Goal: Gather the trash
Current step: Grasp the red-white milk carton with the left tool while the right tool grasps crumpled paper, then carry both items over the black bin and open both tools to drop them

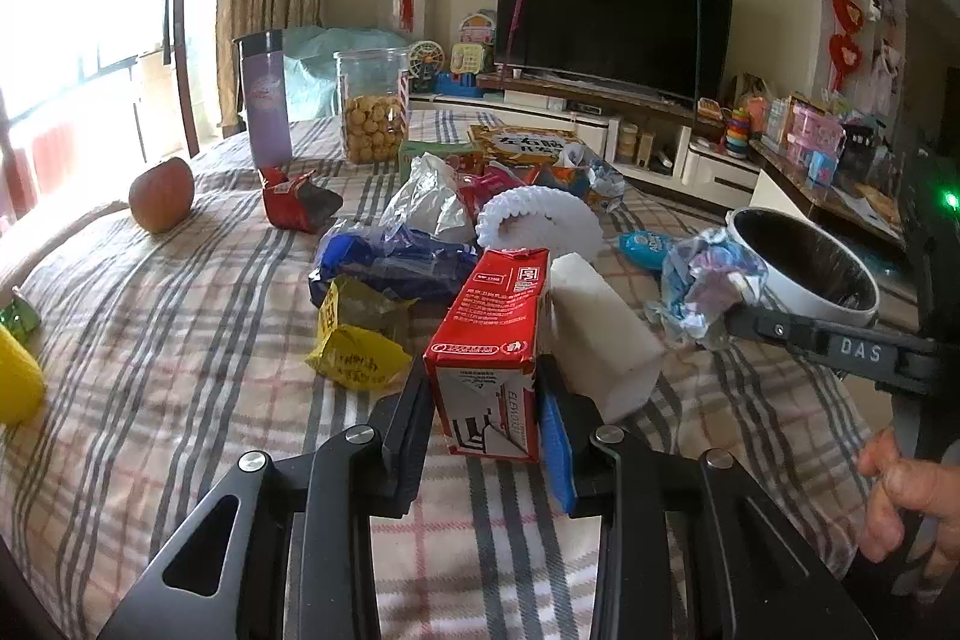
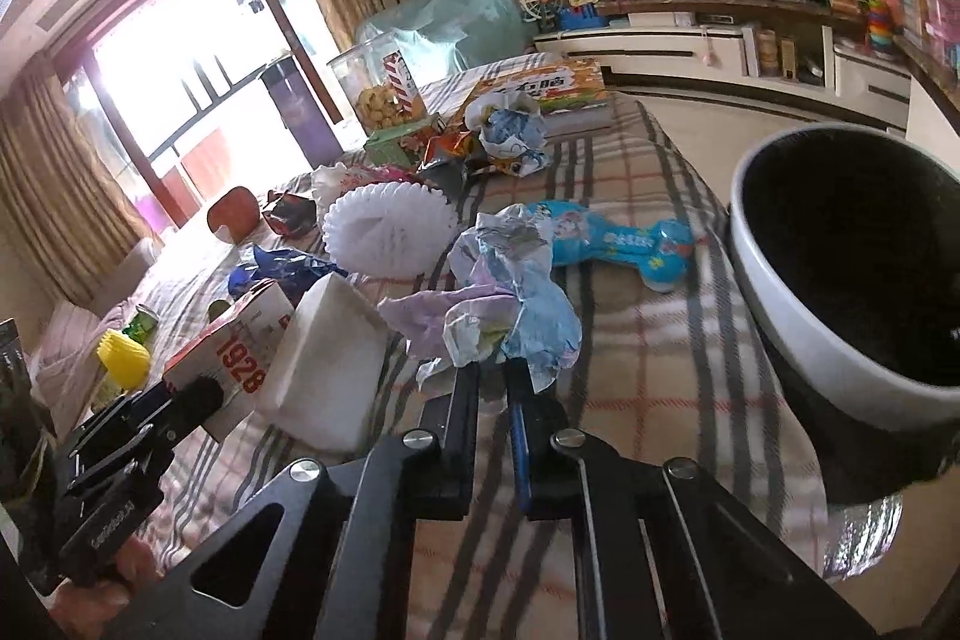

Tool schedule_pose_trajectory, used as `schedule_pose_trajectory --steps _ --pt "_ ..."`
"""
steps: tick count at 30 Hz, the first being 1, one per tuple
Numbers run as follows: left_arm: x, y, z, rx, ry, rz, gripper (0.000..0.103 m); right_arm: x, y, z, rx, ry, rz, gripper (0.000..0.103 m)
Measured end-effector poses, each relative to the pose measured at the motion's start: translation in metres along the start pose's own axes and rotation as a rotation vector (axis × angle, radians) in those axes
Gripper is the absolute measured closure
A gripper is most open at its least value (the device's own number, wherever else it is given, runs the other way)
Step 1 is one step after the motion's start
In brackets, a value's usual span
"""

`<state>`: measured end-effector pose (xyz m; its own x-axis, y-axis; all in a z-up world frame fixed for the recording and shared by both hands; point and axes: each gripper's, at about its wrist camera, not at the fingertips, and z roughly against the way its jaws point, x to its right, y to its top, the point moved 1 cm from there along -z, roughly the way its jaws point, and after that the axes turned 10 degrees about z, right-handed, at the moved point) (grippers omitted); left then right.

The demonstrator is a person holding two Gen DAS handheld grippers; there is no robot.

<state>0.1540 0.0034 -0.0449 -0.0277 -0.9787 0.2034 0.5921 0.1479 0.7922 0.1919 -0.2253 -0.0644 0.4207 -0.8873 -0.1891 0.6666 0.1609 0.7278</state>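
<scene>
Left wrist view shows my left gripper (image 1: 483, 400) clamped on the red carton (image 1: 492, 340), which stands on the plaid cloth (image 1: 180, 340) between the fingers. Right wrist view shows my right gripper (image 2: 492, 388) pinched nearly closed on the crumpled paper wrapper (image 2: 504, 304) just ahead of its tips.

I judge the collecting as barely begun: both pieces are gripped but not yet in the white bin (image 2: 798, 316), which sits to the right of the right gripper, and its dark inside shows no trash that I can make out.

Left to right ahead of the left gripper, I count one yellow wrapper (image 1: 354, 352), one blue wrapper (image 1: 390, 262), one red carton, one white foam block (image 1: 594, 334) touching the carton's right side, and one crumpled paper wrapper. Farther ahead lie one red wrapper (image 1: 294, 202), one silver foil bag (image 1: 429, 202) and one white foam net (image 1: 540, 220).
</scene>
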Motion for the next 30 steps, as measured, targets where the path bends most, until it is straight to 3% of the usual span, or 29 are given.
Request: schedule_pose_trajectory --steps 12,30 --pt "0.024 0.007 0.027 0.059 -0.034 -0.041 0.072 0.011 -0.008 0.028 0.04 -0.011 -0.032 0.094" --pt "0.091 0.019 -0.015 0.015 -0.178 -0.162 0.072 0.066 -0.01 0.083 0.119 -0.121 -0.109 0.096"
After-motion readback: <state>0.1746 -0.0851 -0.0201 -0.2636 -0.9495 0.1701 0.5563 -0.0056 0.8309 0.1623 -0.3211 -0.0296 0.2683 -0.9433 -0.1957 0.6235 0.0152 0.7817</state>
